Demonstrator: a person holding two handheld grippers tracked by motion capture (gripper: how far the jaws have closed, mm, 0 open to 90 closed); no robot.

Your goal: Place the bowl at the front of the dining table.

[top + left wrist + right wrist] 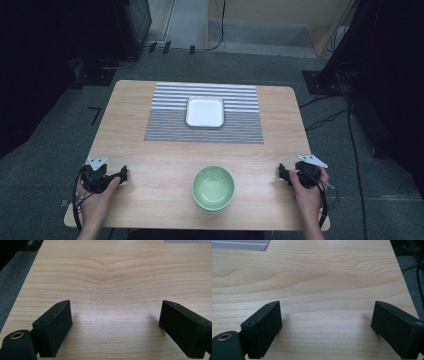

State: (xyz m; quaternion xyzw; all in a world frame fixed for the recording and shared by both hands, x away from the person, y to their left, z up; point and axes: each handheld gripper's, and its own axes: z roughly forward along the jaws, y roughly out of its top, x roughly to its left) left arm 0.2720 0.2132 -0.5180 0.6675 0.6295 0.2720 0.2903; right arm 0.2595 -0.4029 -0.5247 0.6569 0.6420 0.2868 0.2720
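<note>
The round green ceramic bowl [213, 187] sits on the pale wooden counter [150, 165] between the left tongs [122, 175] and the right tongs [283, 173], well apart from both. Beyond them lies the striped grey placemat [170, 125], with the square white plate [205, 111] on it.

Left gripper [115, 326]: both black jaws wide apart, nothing btwn them, just bare wooden table [112, 277] w/ their shadows. Grey carpet floor [12, 280] off to gripper's left past table edge. Corner of patterned grey placemat [187, 241] far ahead, to the right.
</note>
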